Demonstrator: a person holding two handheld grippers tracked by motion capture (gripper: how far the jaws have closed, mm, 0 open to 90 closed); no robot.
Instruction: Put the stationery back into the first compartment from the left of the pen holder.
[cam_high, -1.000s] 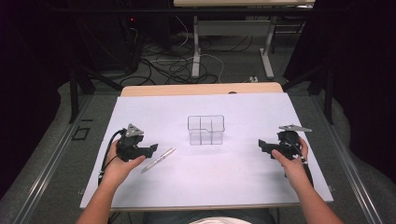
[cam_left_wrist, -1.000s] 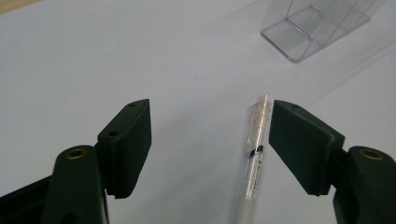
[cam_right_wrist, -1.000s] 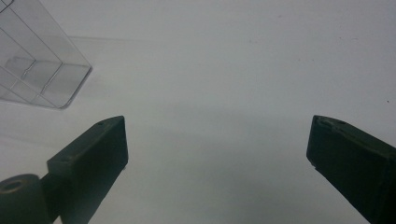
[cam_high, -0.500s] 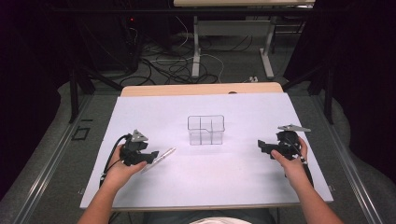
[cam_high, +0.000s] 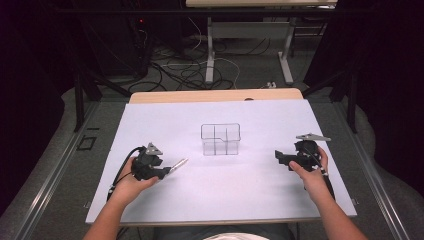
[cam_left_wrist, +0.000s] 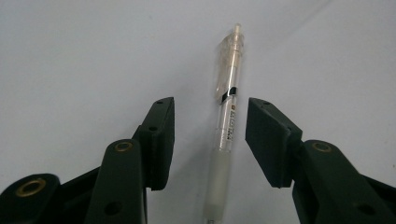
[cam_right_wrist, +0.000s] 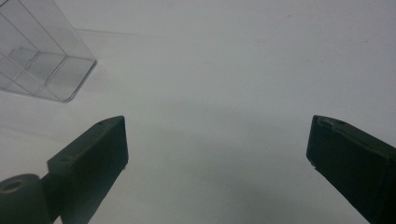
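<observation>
Item: clear pen, lying flat on the white worktop, lower left of the high view, its barrel between the left tongs' jaws. Those jaws stood spread on either side without touching it, seemingly lined up along the barrel to close across it.

Item: clear divided organiser, centre of the worktop, upright, apparently empty, though its clear walls made that hard to judge.

Item: right tongs, lower right of the high view, spread wide over bare worktop, pinching nothing, pointed toward the organiser.
</observation>
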